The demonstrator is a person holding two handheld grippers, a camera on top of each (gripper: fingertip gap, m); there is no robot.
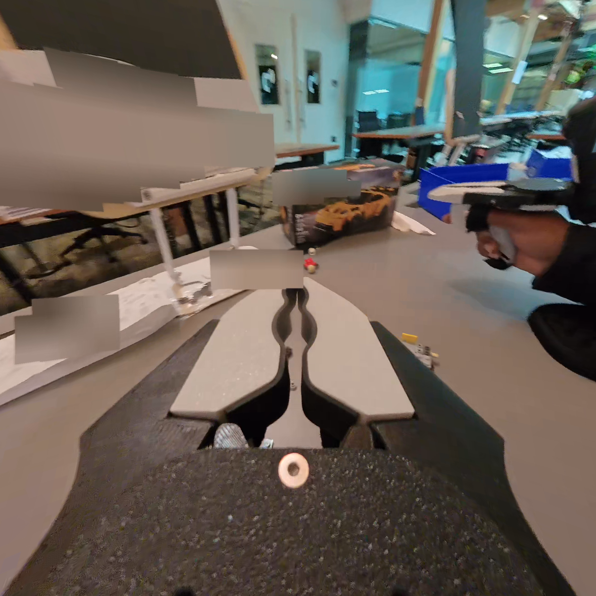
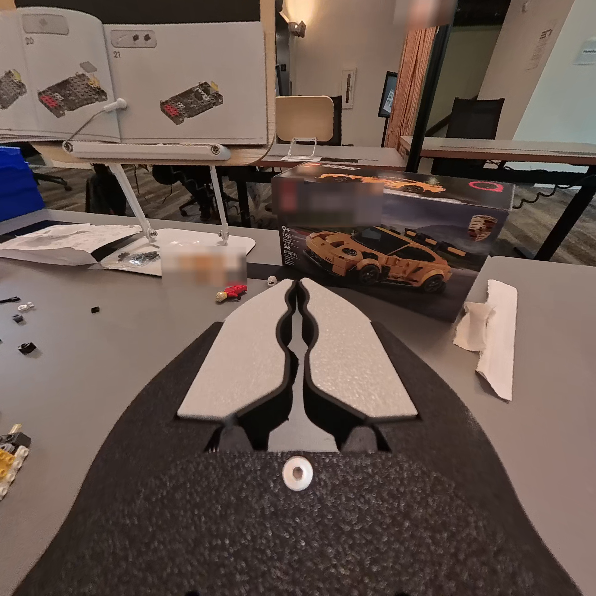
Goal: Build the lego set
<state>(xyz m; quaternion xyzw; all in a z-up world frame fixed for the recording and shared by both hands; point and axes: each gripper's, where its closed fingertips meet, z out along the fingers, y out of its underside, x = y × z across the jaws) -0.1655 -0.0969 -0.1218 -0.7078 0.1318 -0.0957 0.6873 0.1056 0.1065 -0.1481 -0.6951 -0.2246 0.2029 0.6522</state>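
My left gripper (image 1: 294, 292) is shut low over the grey table (image 1: 403, 290); a blurred patch covers its very tips, and I see nothing between the fingers. A partly built model of yellow, grey and white bricks (image 1: 421, 351) lies just right of it, and also shows at the lower left edge of the right wrist view (image 2: 9, 451). My right gripper (image 2: 297, 283) is shut with its tips meeting on nothing, pointing at the set's box (image 2: 387, 248). It also shows at the right in the left wrist view (image 1: 451, 192), held in a hand.
A red minifigure (image 2: 233, 291) and a white helmet (image 2: 272, 280) lie ahead of the tips. The open instruction booklet (image 2: 145, 80) stands on a white stand. Small dark pieces (image 2: 27, 347) lie at the left, torn paper (image 2: 487, 335) at the right, a blue bin (image 1: 464, 180) behind. The gap from one gripper's tips to the other's is roughly 35 cm.
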